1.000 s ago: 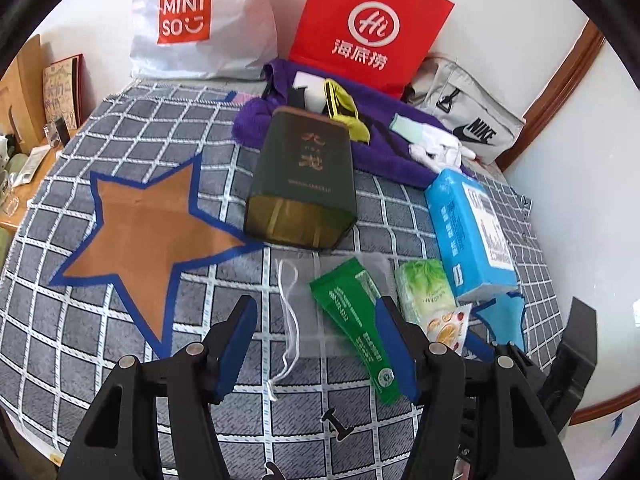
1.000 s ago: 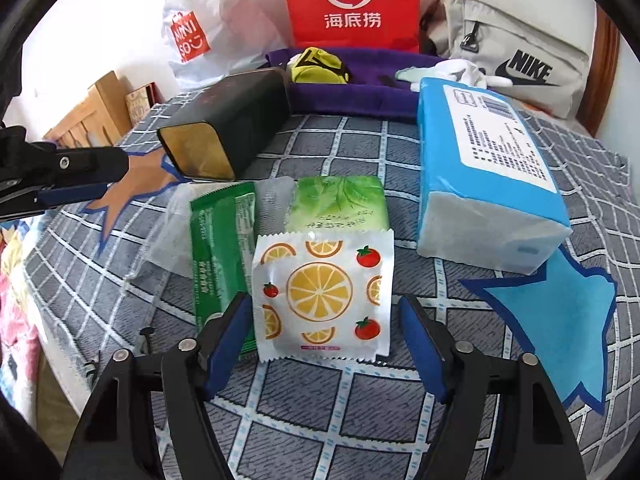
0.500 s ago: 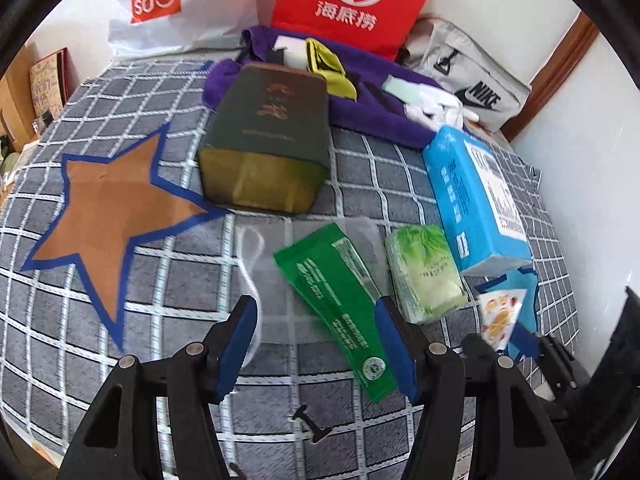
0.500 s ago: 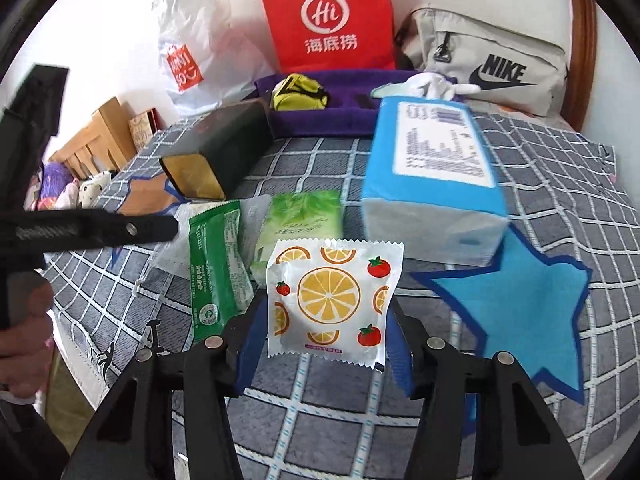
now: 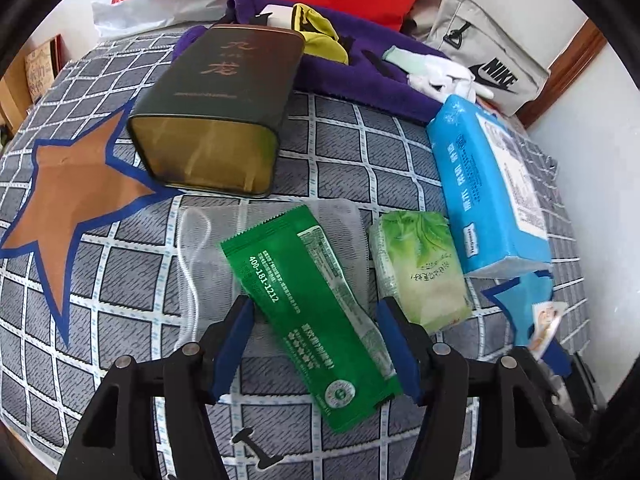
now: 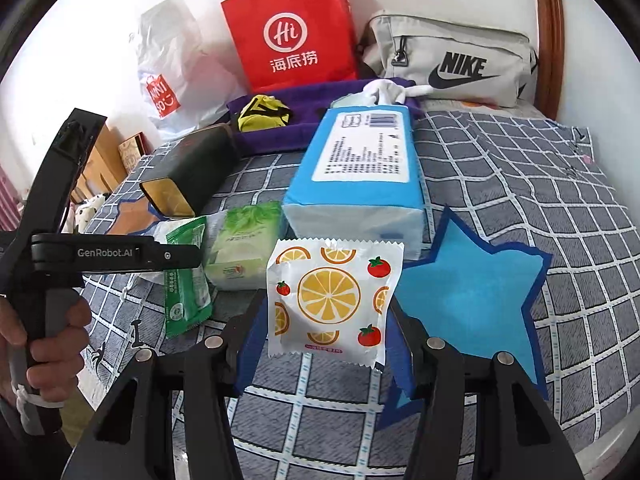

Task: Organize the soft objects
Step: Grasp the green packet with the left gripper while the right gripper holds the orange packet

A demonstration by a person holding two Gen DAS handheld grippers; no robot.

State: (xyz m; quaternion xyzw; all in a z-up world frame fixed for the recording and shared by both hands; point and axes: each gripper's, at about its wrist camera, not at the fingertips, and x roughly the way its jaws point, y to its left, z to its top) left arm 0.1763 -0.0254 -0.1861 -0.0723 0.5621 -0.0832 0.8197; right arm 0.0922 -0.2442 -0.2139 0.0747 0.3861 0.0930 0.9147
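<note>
A long green packet [image 5: 288, 264] lies on a clear drawstring bag [image 5: 200, 240] on the checked bedspread. My left gripper [image 5: 316, 312] hangs just over the packet's near half. Its jaws are opening, they straddle the packet, and the pads do not press on it. My right gripper [image 6: 326, 308] is shut on a white packet printed with oranges and tomatoes [image 6: 332, 292]. It holds that packet off the bed, beside the blue star [image 6: 468, 292]. A pale green tissue pack [image 5: 424, 272] and a big blue tissue pack [image 5: 488, 188] lie to the right of the green packet.
A dark green tin [image 5: 216, 108] lies on its side behind the packets, next to a brown star [image 5: 76, 196]. At the back are a purple towel [image 5: 360, 72] with small items, a red paper bag [image 6: 292, 36], a grey Nike bag [image 6: 452, 60] and a white plastic bag [image 6: 168, 76]. A hand [image 6: 52, 344] grips the left tool.
The left gripper came forward and down over the green packet. The right gripper closed on the fruit-print packet, lifted it and carried it right, next to the blue star.
</note>
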